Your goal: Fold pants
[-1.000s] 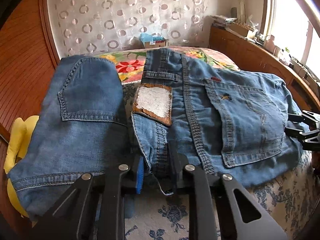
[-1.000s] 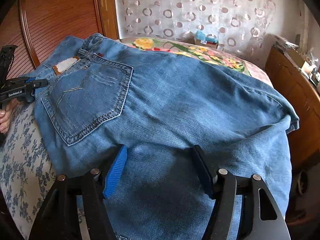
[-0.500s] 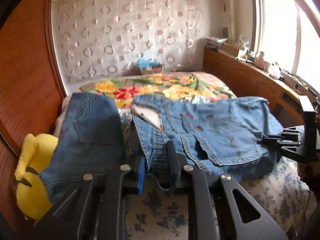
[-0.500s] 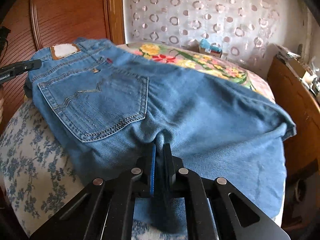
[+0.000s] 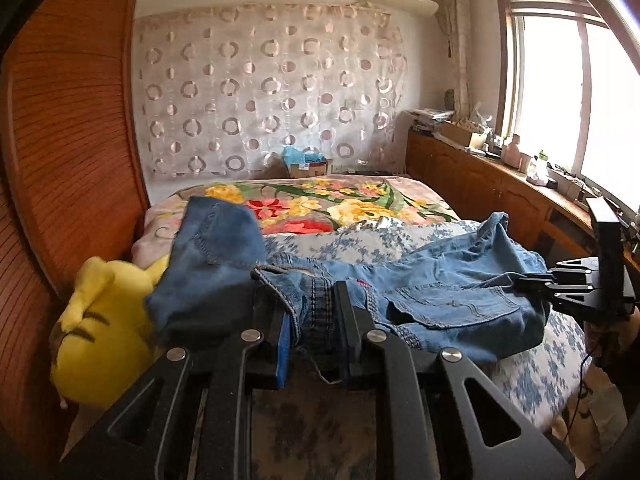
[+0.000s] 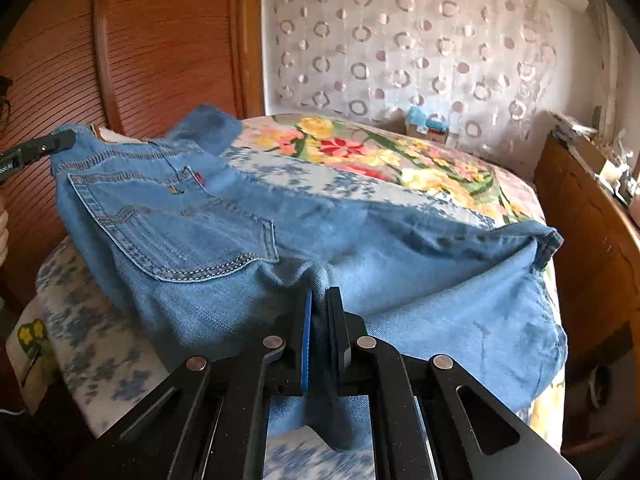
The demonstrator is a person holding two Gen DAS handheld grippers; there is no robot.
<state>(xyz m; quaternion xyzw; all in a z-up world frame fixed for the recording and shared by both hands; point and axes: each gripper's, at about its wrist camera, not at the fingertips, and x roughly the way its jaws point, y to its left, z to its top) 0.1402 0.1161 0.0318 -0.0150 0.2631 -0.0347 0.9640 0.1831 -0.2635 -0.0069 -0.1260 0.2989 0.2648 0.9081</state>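
Because the jeans point(image 6: 248, 240) are heavy, limp denim, draped over the bed point(image 5: 360, 240), they sag between holds; thick seams give the surest purchase. Left tool point(image 5: 316, 332) pinches the waistband, right tool point(image 6: 318, 324) a leg fold. Faded blue, stitched back pocket point(image 6: 176, 224), red tab.

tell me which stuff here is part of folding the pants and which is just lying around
Part of the job:
- jeans
- left hand-held gripper, shut on the waistband
- right hand-held gripper, shut on the denim

Just lying about:
- yellow plush toy
- second pair of jeans
- floral blanket
- cardboard box at the far edge of the bed
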